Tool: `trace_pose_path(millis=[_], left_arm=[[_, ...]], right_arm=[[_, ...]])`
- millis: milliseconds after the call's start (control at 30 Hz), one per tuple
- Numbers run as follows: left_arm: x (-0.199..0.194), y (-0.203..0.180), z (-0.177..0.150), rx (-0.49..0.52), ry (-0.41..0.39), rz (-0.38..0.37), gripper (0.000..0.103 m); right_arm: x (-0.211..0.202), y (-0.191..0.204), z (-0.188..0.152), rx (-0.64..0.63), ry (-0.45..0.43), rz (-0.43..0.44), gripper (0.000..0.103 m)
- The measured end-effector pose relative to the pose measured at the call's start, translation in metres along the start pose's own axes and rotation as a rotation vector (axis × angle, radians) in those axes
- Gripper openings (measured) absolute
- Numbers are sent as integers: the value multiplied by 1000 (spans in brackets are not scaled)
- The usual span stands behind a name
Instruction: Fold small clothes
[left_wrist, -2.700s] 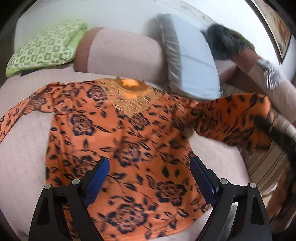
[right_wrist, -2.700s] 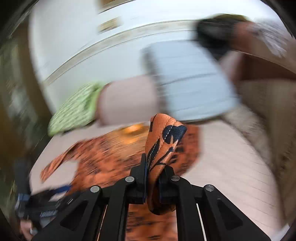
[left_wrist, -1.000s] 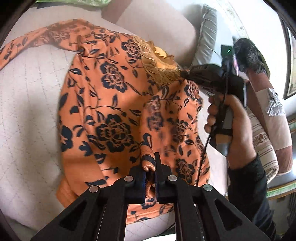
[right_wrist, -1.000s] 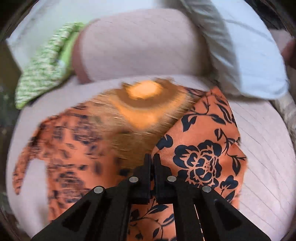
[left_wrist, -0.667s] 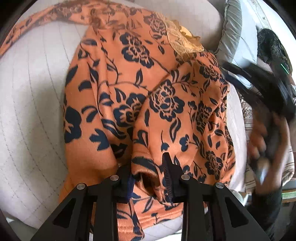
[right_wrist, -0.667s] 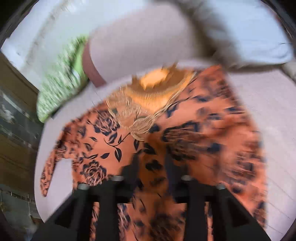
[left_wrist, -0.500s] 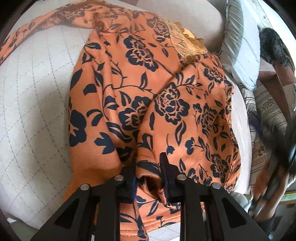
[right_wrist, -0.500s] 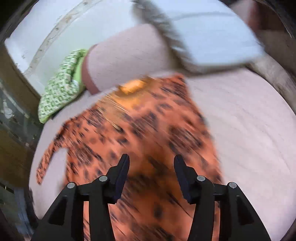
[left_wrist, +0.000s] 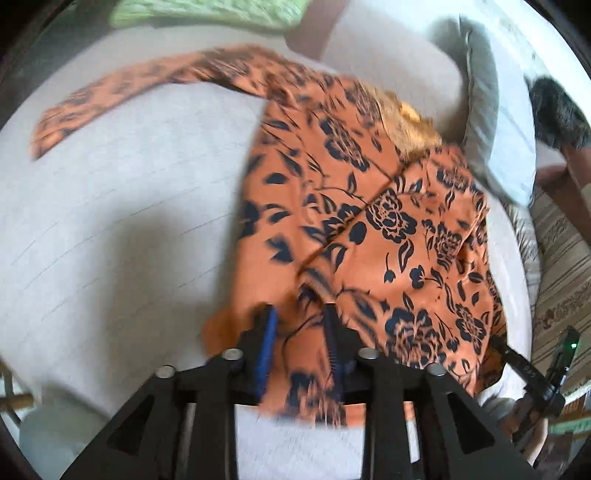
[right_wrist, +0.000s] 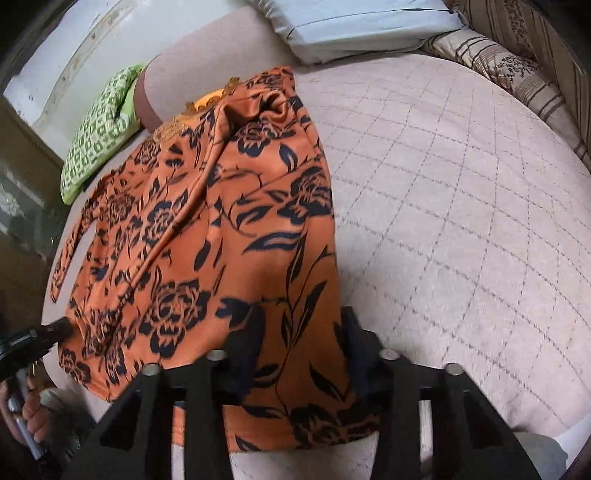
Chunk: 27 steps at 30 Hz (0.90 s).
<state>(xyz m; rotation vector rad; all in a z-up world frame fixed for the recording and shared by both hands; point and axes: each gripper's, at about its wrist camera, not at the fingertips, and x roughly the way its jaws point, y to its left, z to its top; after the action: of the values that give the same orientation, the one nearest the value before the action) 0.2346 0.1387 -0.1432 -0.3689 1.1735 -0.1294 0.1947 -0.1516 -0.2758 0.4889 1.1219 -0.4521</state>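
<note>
On the quilted bed (right_wrist: 461, 192), the orange floral top (right_wrist: 221, 229) lies with one side folded over. Both the left tool (left_wrist: 300, 332) and right tool (right_wrist: 303, 332) hover over its hem, jaws parted, gripping nothing.

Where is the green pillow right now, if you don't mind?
The green pillow lies at the far left of the bed in the right wrist view, beside the pink bolster, beyond the shirt.

Left gripper (left_wrist: 300, 330): black frame showing silver screws, blue pads. Right gripper (right_wrist: 301, 341): black frame showing silver screws.
</note>
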Motion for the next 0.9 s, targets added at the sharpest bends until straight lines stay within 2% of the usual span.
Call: trace_pose_path(millis=[100, 233, 267, 300, 333, 367, 400, 433, 467, 500, 533, 567, 667, 733, 800, 833, 900], left_arm=[[-19, 10, -19, -26, -52, 78, 46], [-27, 13, -24, -47, -71, 148, 50], [-24, 11, -22, -44, -82, 152, 56], [-18, 10, -19, -30, -82, 157, 67], [-4, 8, -15, -9, -53, 157, 70], [7, 10, -13, -6, -18, 140, 68], [20, 12, -15, -21, 33, 130, 64], [21, 11, -17, -13, 18, 147, 61], [17, 5, -20, 15, -15, 165, 43], [14, 1, -21, 35, -8, 129, 18], [12, 0, -21, 28, 10, 90, 15], [5, 1, -22, 5, 6, 85, 12], [-33, -6, -26, 41, -44, 138, 10], [-57, -15, -33, 88, -84, 201, 11], [-61, -24, -36, 140, -98, 302, 12], [-52, -29, -36, 176, -77, 377, 12], [-20, -30, -37, 249, 25, 499, 15]], right_arm=[[-11, -3, -5, 32, -14, 31, 31], [-19, -18, -14, 95, -13, 55, 34], [-17, -20, -15, 104, 3, 75, 34], [-13, -20, -14, 106, 26, 88, 34], [-8, -19, -13, 105, 46, 90, 34], [-5, -18, -13, 106, 53, 89, 32], [-3, -18, -13, 102, 59, 87, 23], [-2, -16, -13, 101, 57, 82, 3], [-3, -16, -14, 103, 55, 81, 3], [-5, -16, -14, 108, 52, 88, 3], [-12, -17, -15, 109, 39, 103, 3], [-19, -17, -14, 108, 25, 111, 3], [-58, -23, -11, 106, -35, 101, 2], [-82, -31, -10, 123, -35, 119, 2], [-91, -32, -9, 95, -36, 40, 2], [-87, -32, -8, 87, -20, 7, 3], [-64, -35, -6, 103, 32, -72, 4]])
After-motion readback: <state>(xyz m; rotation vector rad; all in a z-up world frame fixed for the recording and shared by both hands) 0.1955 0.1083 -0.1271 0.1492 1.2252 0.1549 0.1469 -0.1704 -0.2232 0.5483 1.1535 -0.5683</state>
